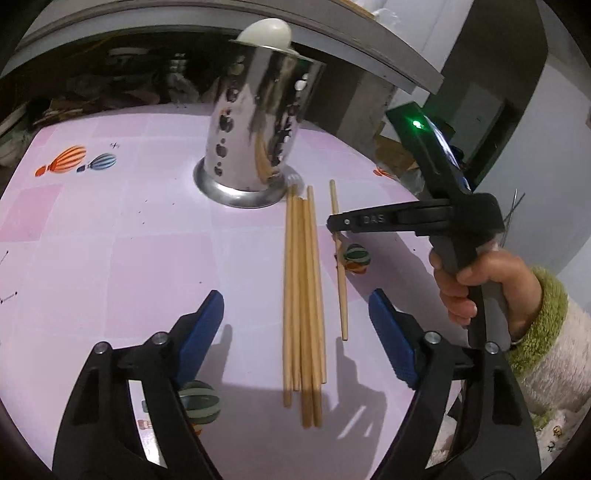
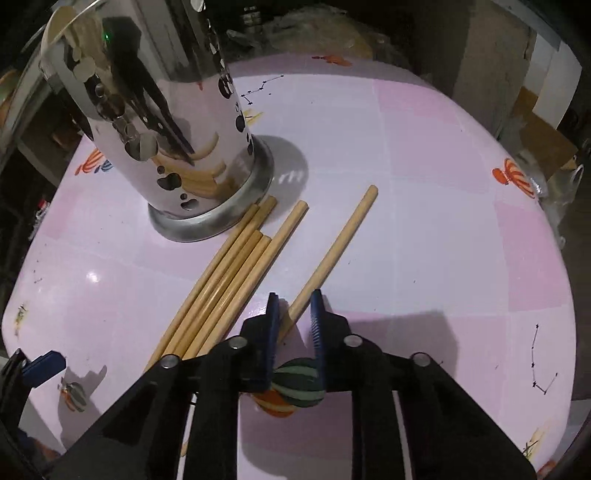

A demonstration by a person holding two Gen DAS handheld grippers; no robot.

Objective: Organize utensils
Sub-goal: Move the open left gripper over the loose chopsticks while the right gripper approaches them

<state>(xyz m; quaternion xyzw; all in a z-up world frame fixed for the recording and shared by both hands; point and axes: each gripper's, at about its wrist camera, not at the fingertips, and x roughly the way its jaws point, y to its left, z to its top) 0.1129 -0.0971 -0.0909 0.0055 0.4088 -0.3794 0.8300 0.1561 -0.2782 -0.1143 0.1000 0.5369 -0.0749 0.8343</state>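
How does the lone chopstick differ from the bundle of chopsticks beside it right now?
The lone chopstick lies apart on the tablecloth; the bundle lies packed side by side, its far ends by the metal holder's base. The lone chopstick sits between the right gripper's narrowed pads; the bundle lies between the left gripper's wide-open pads, untouched. Both are plain wood, flat on the cloth.

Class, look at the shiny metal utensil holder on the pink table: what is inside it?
Through the holes of the metal holder only pale patches show, and a whitish rounded thing sits over its rim. What else is inside is hidden by its wall.
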